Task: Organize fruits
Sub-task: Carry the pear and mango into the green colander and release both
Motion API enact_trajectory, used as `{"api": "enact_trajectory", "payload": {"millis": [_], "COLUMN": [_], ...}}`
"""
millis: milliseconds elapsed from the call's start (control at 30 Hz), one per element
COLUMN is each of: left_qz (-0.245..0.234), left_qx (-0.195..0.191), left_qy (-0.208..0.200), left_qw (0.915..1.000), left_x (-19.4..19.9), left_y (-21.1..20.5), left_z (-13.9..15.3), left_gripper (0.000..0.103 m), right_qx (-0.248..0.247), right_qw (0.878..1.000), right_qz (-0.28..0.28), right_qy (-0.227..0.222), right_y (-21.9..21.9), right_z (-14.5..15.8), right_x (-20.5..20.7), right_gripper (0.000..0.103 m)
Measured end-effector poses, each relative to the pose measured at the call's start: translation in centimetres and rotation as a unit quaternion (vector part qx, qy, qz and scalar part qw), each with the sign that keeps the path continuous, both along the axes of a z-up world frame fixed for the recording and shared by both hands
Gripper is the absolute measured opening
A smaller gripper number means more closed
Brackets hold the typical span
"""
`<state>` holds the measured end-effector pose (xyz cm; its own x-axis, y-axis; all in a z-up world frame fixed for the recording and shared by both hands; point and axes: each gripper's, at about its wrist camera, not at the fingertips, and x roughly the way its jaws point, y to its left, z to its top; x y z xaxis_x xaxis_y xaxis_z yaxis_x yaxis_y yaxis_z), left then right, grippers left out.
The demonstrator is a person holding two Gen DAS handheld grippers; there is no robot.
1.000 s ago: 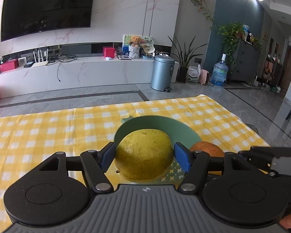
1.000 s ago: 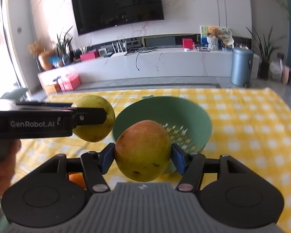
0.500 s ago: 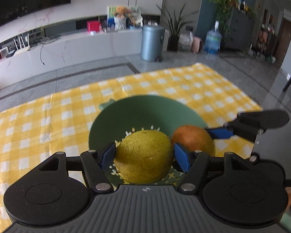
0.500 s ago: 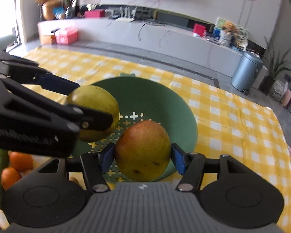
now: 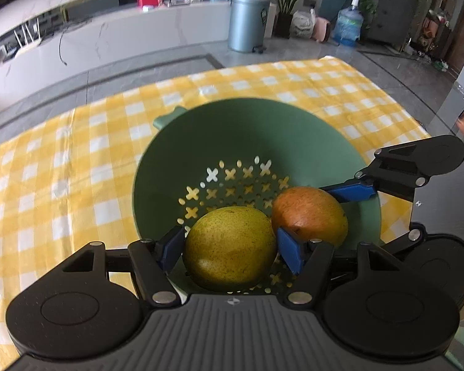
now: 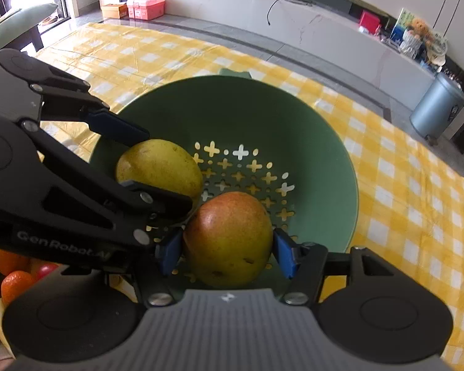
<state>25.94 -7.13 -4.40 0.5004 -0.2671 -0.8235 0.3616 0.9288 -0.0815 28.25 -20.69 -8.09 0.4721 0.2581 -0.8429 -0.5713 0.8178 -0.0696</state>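
Note:
My left gripper (image 5: 229,249) is shut on a yellow-green pear (image 5: 229,250) and holds it low inside a green colander bowl (image 5: 263,123). My right gripper (image 6: 227,249) is shut on a red-orange mango (image 6: 229,238), also down inside the bowl (image 6: 232,105). The two fruits sit side by side, nearly touching. The mango (image 5: 309,213) shows in the left wrist view to the right of the pear. The pear (image 6: 159,167) and the left gripper's fingers (image 6: 117,126) show at the left in the right wrist view.
The bowl stands on a yellow checked tablecloth (image 5: 62,154). Small oranges (image 6: 14,281) and a red cherry tomato (image 6: 46,269) lie at the table's left, by something dark green. A grey bin (image 5: 247,21) and a white counter (image 5: 108,37) stand beyond the table.
Both grippers have tilted down and lowered their fruits from above the rim into the bowl. The pear and mango have come closer together.

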Motion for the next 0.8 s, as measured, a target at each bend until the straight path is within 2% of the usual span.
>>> {"api": "enact_trajectory", "payload": {"millis": [100,133,167,533,633,733,800], "left_qz": [-0.003,-0.004,-0.009,0.023,0.030,0.036,0.038], "left_qx": [0.008,0.011,0.006,-0.004,-0.012,-0.020,-0.021], "left_qy": [0.009,0.005,0.005,-0.007,-0.022,-0.030,-0.035], "left_qw": [0.9999,0.9999,0.9999,0.9997,0.9992,0.9987,0.9984], "left_x": [0.2,0.2,0.2,-0.2,-0.8,-1.2,-1.6], "left_y": [-0.2,-0.3,-0.3,0.7,1.2,1.6,1.7], "left_z": [-0.1,0.0,0.2,0.8,1.3,1.9,2.4], "left_gripper": [0.073,0.064,0.063,0.065,0.068,0.070,0.070], "right_qx": [-0.004,-0.008,-0.008,-0.016,-0.023,-0.029,-0.028], "right_qw": [1.000,1.000,0.999,0.997,0.997,0.999,0.999], "right_qz": [0.007,0.010,0.009,-0.002,-0.006,-0.005,-0.008], "right_qy": [0.021,0.023,0.032,0.076,0.068,0.045,0.038], "right_y": [0.0,0.1,0.1,0.2,0.5,0.8,0.8], "right_z": [-0.3,-0.3,-0.3,-0.6,-0.3,0.6,1.1], "right_x": [0.4,0.5,0.7,1.9,1.7,1.3,1.1], "right_gripper": [0.059,0.059,0.059,0.059,0.062,0.071,0.071]}}
